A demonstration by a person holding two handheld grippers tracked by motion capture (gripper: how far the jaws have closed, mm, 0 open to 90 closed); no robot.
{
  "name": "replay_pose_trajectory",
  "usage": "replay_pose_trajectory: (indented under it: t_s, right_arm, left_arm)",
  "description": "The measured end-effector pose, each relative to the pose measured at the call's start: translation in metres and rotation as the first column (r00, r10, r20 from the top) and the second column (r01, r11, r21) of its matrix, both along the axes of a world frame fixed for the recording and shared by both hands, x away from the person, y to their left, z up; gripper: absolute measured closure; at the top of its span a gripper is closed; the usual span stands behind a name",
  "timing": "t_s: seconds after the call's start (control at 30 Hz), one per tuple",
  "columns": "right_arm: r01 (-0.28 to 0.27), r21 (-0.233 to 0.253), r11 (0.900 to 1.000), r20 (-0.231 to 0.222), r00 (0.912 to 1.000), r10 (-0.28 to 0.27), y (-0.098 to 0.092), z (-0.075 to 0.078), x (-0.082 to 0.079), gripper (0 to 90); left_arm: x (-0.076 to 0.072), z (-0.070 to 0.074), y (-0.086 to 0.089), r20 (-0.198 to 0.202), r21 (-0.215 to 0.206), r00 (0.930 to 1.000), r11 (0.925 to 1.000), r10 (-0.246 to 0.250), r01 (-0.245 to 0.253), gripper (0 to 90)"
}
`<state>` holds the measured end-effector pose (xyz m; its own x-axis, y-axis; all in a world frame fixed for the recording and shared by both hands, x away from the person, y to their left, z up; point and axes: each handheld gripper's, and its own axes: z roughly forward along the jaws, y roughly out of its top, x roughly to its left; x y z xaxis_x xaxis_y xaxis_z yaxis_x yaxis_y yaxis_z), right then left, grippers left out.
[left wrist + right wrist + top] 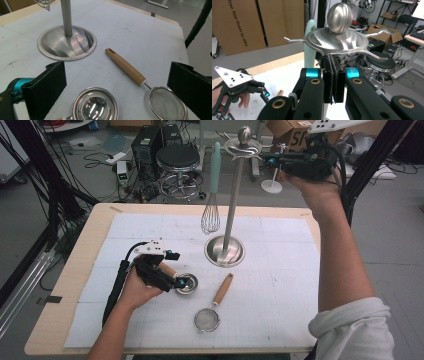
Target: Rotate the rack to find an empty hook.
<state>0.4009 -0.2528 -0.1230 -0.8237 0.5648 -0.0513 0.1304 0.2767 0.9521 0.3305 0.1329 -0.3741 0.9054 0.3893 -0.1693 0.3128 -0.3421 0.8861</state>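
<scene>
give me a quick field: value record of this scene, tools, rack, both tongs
rack: steel utensil stand upright on the white mat, ball knob on top, hooks around the top plate
hanging: whisk with mint handle, on a hook
on mat: small steel cup; mesh strainer with wooden handle, lying flat
left tongs: open, jaws either side of the cup, low over the mat
right tongs: jaws closed together, raised just under the rack's top plate; nothing seen between them
table: wooden, mat covers most of it

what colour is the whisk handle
Pale mint green; the whisk handle shows best in the high view, hanging from the stand.
</scene>
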Motion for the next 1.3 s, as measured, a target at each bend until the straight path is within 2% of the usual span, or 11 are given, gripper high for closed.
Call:
replay_pose_trajectory:
  t_s: [0.33, 0.47, 0.7, 0.9, 0.93, 0.97, 1.0, 1.07, 1.17, 1.23, 1.3]
  right_arm:
    - [-0.039, -0.026, 0.999, 0.017, 0.9991, 0.040, 0.020, 0.002, -0.006, 89.3]
    - [-0.061, -0.041, 0.997, 0.037, 0.9973, 0.063, 0.031, 0.004, -0.008, 89.3]
    - [-0.058, -0.052, 0.997, 0.025, 0.9979, 0.059, 0.038, 0.005, -0.010, 89.3]
    - [-0.053, -0.064, 0.997, 0.047, 0.9973, 0.056, 0.043, 0.006, -0.011, 89.3]
    - [-0.048, -0.065, 0.997, 0.039, 0.9980, 0.050, 0.043, 0.006, -0.012, 89.3]
    - [-0.055, -0.067, 0.996, 0.054, 0.9968, 0.059, 0.042, 0.006, -0.011, 89.3]
    - [-0.053, -0.062, 0.997, 0.039, 0.9977, 0.055, 0.041, 0.005, -0.013, 88.5]
    - [-0.058, -0.052, 0.997, 0.042, 0.9973, 0.060, 0.038, 0.002, -0.013, 83.7]
    - [-0.065, -0.041, 0.997, 0.047, 0.9967, 0.067, 0.031, -0.005, -0.016, 80.2]
    - [-0.066, -0.027, 0.997, 0.034, 0.9972, 0.067, 0.026, -0.012, -0.019, 76.2]
    - [-0.074, -0.022, 0.997, 0.042, 0.9963, 0.075, 0.021, -0.017, -0.022, 74.9]
  left_arm:
    - [0.001, -0.002, -0.002, -0.008, 0.005, 1.0000, 1.0000, -0.005, 0.005, 2.9]
    - [0.001, -0.003, -0.002, -0.006, 0.007, 1.0000, 1.0000, -0.004, 0.004, 2.8]
    - [0.001, -0.003, -0.003, -0.008, 0.011, 1.0000, 0.9999, -0.005, 0.005, 2.8]
    - [0.000, -0.003, -0.004, -0.006, 0.013, 0.9999, 0.9998, -0.014, 0.014, 2.9]
    - [0.000, -0.003, -0.004, -0.006, 0.013, 0.9999, 0.9998, -0.015, 0.015, 2.9]
    - [0.000, -0.003, -0.003, -0.004, 0.012, 0.9999, 0.9998, -0.013, 0.013, 2.9]
    - [0.000, -0.003, -0.003, -0.001, 0.012, 0.9999, 0.9998, -0.013, 0.013, 2.8]
    - [0.000, -0.003, -0.003, -0.003, 0.010, 0.9999, 0.9999, -0.010, 0.010, 2.9]
    - [0.000, -0.003, -0.003, -0.001, 0.013, 0.9999, 0.9998, -0.013, 0.013, 2.8]
    - [0.000, -0.003, -0.003, 0.001, 0.016, 0.9999, 0.9998, -0.015, 0.015, 2.9]
    - [-0.001, -0.002, -0.003, 0.003, 0.002, 0.9999, 0.9999, -0.016, 0.016, 2.8]
